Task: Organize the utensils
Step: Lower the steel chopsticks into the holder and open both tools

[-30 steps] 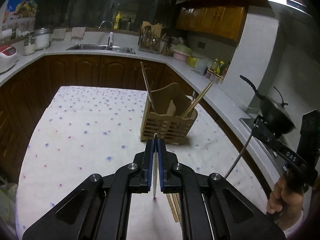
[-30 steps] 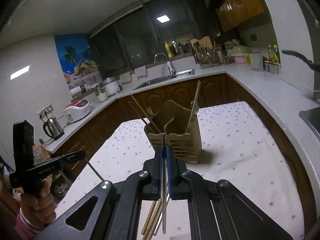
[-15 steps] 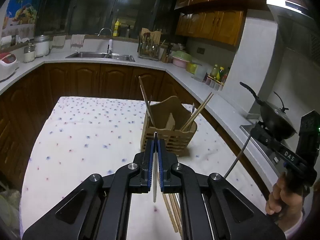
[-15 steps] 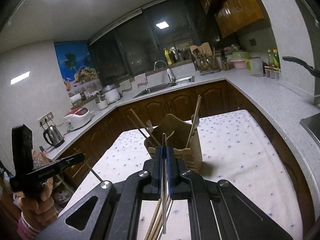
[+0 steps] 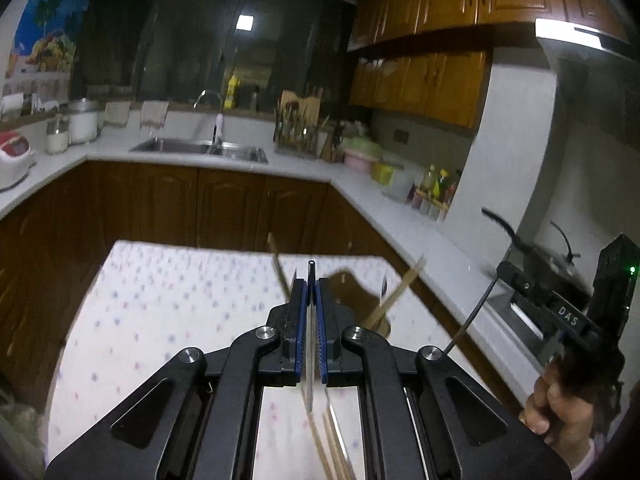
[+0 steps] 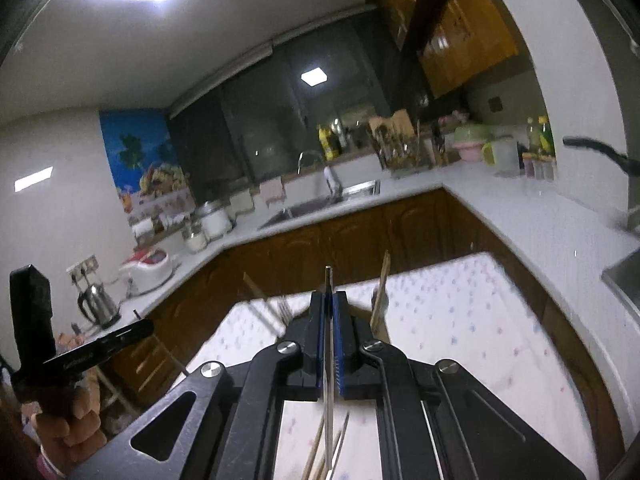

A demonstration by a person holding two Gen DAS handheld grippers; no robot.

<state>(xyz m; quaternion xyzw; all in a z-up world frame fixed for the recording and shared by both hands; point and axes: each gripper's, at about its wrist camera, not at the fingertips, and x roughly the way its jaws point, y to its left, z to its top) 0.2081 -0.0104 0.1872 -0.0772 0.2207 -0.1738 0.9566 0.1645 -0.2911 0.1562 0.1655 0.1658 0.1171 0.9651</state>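
My left gripper (image 5: pixel 311 284) is shut on a thin metal utensil (image 5: pixel 310 269) whose tip sticks out past the blue pads. Behind it stands a wooden utensil holder (image 5: pixel 362 292), mostly hidden, with chopsticks (image 5: pixel 400 294) leaning out. Loose wooden chopsticks (image 5: pixel 328 444) lie on the tablecloth below. My right gripper (image 6: pixel 329 296) is shut on another thin metal utensil (image 6: pixel 328 276), held upright. The wooden holder in the right wrist view (image 6: pixel 378 320) is nearly hidden behind the fingers, with a chopstick (image 6: pixel 382 284) rising from it. Loose chopsticks (image 6: pixel 320 452) lie below.
The table carries a white dotted cloth (image 5: pixel 160 304), also in the right wrist view (image 6: pixel 460 328). Around it run wooden cabinets and a white counter with a sink (image 5: pixel 200 148), a wok (image 5: pixel 532 248) on the stove, and a kettle (image 6: pixel 98 304).
Both grippers have risen and tilted upward, each with its utensil. The holder has dropped low in both views and is now mostly hidden behind the fingers.
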